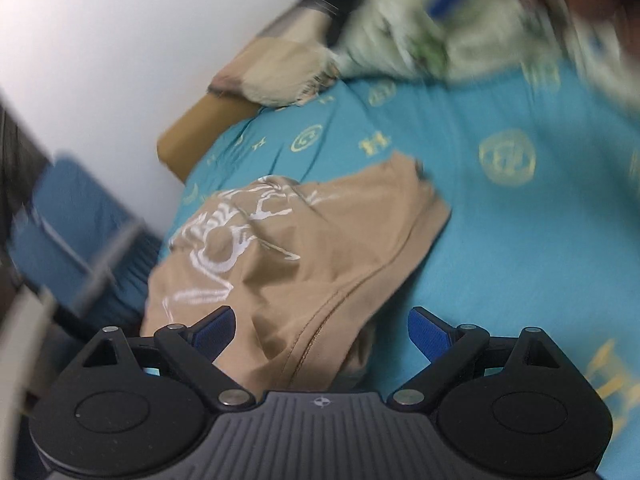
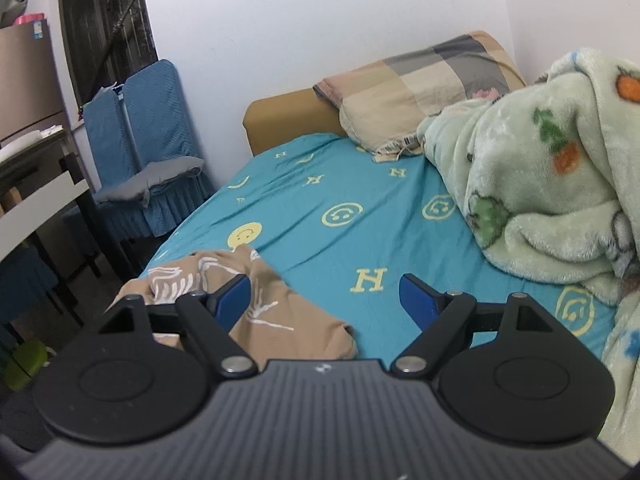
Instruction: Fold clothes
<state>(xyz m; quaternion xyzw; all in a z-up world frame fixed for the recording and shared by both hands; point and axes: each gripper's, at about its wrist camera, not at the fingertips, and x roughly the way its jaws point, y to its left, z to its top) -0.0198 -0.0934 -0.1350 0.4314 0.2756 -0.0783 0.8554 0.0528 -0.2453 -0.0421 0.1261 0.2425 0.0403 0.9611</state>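
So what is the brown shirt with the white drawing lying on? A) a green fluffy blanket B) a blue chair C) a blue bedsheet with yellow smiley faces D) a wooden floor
C: the brown shirt lies crumpled on the blue bedsheet with yellow faces and letters; the green blanket is heaped apart from it, farther along the bed.

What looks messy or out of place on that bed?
The tan shirt lies crumpled near the edge of the teal sheet, its white print creased and not yet folded. The green fleece blanket sits heaped at one side, partly covering the pillow.
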